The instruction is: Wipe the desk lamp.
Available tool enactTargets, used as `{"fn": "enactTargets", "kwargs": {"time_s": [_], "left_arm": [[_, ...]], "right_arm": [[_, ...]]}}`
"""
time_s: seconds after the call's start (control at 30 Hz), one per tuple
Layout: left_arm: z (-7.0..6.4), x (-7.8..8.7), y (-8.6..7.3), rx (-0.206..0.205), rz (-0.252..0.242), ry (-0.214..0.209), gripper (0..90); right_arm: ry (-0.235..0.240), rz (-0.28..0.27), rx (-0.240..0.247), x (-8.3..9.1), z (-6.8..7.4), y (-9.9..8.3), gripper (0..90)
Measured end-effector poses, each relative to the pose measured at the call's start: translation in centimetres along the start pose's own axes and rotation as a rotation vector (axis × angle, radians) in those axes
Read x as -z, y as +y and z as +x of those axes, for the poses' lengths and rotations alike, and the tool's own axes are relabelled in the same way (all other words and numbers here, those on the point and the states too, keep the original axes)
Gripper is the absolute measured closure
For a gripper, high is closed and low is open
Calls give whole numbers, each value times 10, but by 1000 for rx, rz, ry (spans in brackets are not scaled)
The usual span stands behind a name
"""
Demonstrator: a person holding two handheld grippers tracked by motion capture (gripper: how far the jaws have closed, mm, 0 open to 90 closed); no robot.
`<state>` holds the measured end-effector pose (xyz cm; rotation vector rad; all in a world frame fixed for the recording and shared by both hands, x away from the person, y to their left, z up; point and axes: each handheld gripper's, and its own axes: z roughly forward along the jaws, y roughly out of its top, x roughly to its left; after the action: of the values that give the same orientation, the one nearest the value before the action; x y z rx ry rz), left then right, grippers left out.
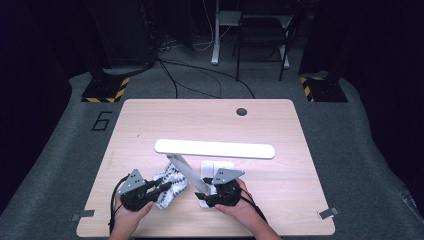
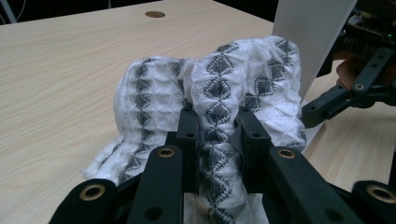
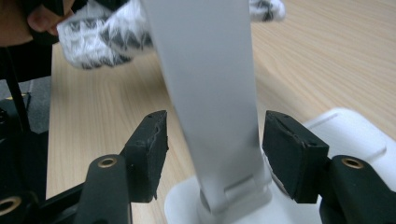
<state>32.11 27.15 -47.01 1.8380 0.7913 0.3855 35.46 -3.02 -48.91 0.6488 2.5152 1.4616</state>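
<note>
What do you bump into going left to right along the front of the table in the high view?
Left gripper → cloth → lamp arm → right gripper.

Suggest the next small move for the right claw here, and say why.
Probably close the right claw on the lamp arm: its jaws stand open on either side of the arm without touching, while the left claw already pinches the patterned cloth beside it, seemingly ready to wipe.
</note>
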Motion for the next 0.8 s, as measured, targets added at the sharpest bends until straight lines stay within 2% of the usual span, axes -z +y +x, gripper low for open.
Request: {"fn": "enactTargets", "kwargs": {"time_s": [0.2,0.27,0.43,0.47,0.53,0.67,0.8], "left_arm": [[-1,-1,0,0,0,-3,742],[-1,-1,0,0,0,-3,742],[-2,-1,0,4,-4,-8,742],[-2,-1,0,4,-2,-11,743],[-2,-1,0,3,8,-21,742],[-3,-2,0,11,-4,-27,743],[-4,-3,1,0,-1,-35,743]], "right_arm": [[-45,0,-71,7,0,-18,398],[-54,21,-84,9,2,-22,399],[-68,33,-71,7,2,-27,432],[-70,33,-88,7,3,-28,440],[-68,38,-85,6,3,-29,453],[-62,51,-95,3,3,-31,466],[-71,59,-85,0,1,-33,484]]}}
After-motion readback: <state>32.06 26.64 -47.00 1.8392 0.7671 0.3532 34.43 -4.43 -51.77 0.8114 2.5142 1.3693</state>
